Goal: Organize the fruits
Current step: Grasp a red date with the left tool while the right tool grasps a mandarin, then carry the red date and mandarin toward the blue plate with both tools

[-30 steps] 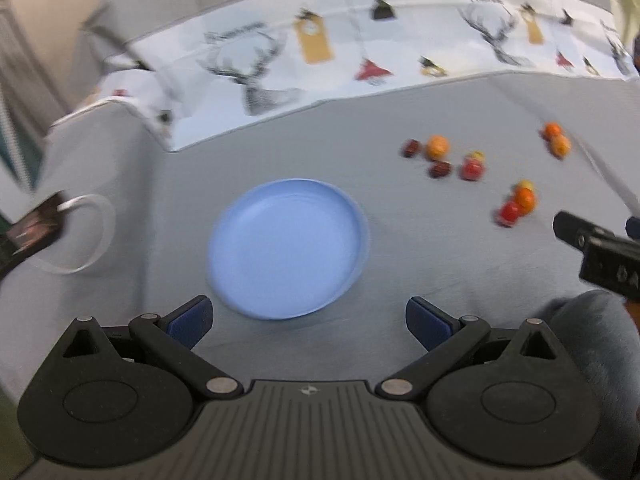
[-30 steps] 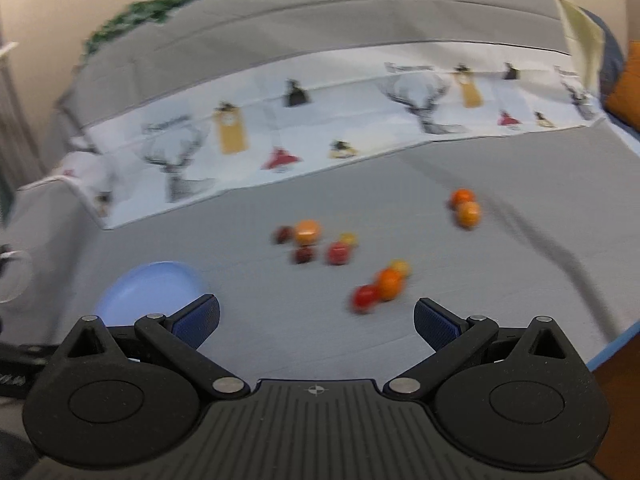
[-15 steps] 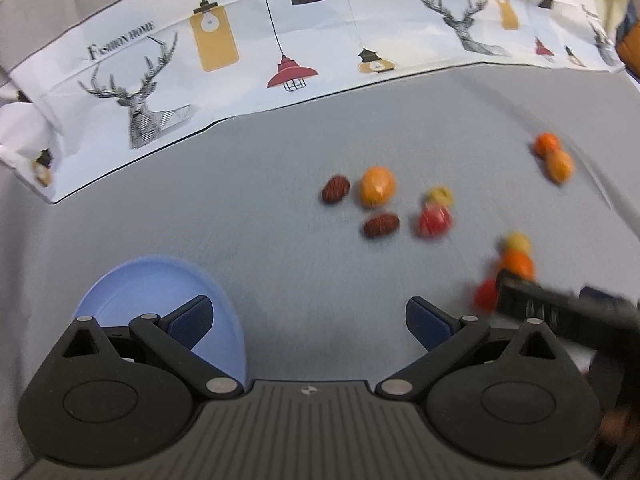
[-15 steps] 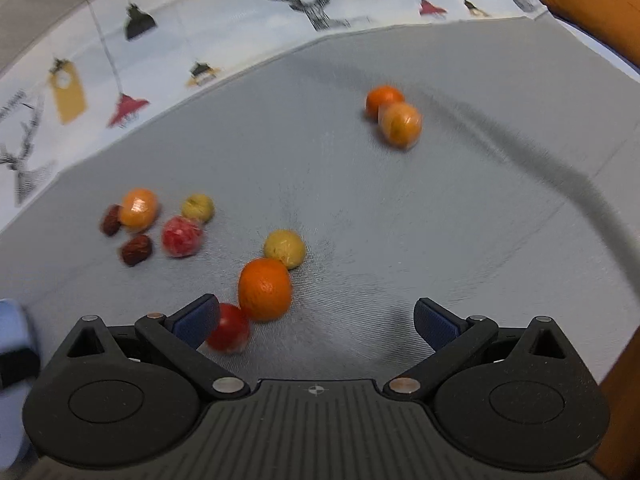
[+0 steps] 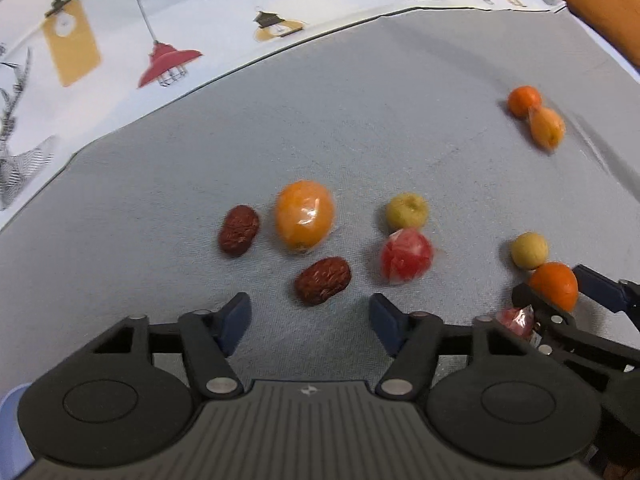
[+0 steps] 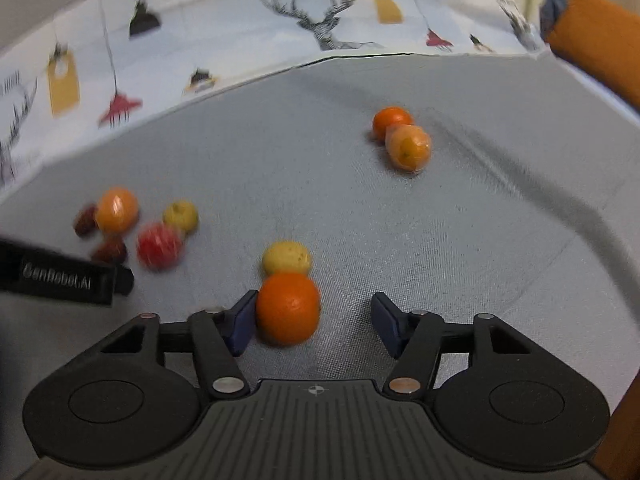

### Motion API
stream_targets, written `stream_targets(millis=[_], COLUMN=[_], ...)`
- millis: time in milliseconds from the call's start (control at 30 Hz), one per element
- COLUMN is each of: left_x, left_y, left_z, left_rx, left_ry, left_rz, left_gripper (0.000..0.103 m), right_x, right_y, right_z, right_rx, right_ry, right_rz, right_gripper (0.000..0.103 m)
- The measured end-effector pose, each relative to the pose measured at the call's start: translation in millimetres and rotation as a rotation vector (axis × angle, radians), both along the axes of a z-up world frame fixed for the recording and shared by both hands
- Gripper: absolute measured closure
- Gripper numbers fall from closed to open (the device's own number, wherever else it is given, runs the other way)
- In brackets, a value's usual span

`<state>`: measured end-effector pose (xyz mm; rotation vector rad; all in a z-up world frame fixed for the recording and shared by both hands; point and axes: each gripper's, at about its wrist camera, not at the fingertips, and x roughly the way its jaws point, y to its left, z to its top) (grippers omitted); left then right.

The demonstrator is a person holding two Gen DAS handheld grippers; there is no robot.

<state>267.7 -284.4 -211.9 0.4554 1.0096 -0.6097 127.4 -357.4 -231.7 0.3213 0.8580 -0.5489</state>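
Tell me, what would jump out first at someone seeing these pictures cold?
Probably the bright little fruits strewn over the grey cloth, with a deer-and-lamp print behind. In the right wrist view, the right gripper has an orange between its closing fingers, touching only the left one, with a yellow fruit just beyond. In the left wrist view, the left gripper, also closing, sits just short of a wrinkled dark red date.

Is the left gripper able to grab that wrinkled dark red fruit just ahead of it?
Probably yes. The left gripper is open, its jaws just closing, and the nearer red date lies just beyond its fingertips on bare grey cloth, nothing between.
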Motion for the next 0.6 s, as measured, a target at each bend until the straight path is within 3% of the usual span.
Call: stream_targets(millis=[33,67,133,367,600], left_x=[1.4,3.0,4.8,-12.6,-70.0], left_y=[0.1,-0.7,-2.3,5.2,68.2], left_z=[0.3,0.6,3.1,28.2,107.0], left_rx=[-0.011,-0.019,-0.049,-0.070,-0.134], left_ry=[-0.004,-0.002,0.012,-0.016,-0.048], left_rz=[-0.002,-0.006,-0.023,-0.021,0.111], left_gripper=[0.037,0.050,0.069,0.069,0.069], right_x=[0.7,0.4,-1.8,-12.0,-27.6], right_y=[1.2,1.5,0.8,-4.0,-13.9], right_z=[0.2,0.2,0.7,9.7,27.8], right_rx=[-0.012,-0.017,-0.023,-0.042,-0.126], right_ry=[-0.007,-0.010,-0.016,-0.128,-0.217], right_rz=[0.003,0.002,-0.008,-0.070,-0.156], right_gripper=[0.054,0.065,0.070,0.071,0.071])
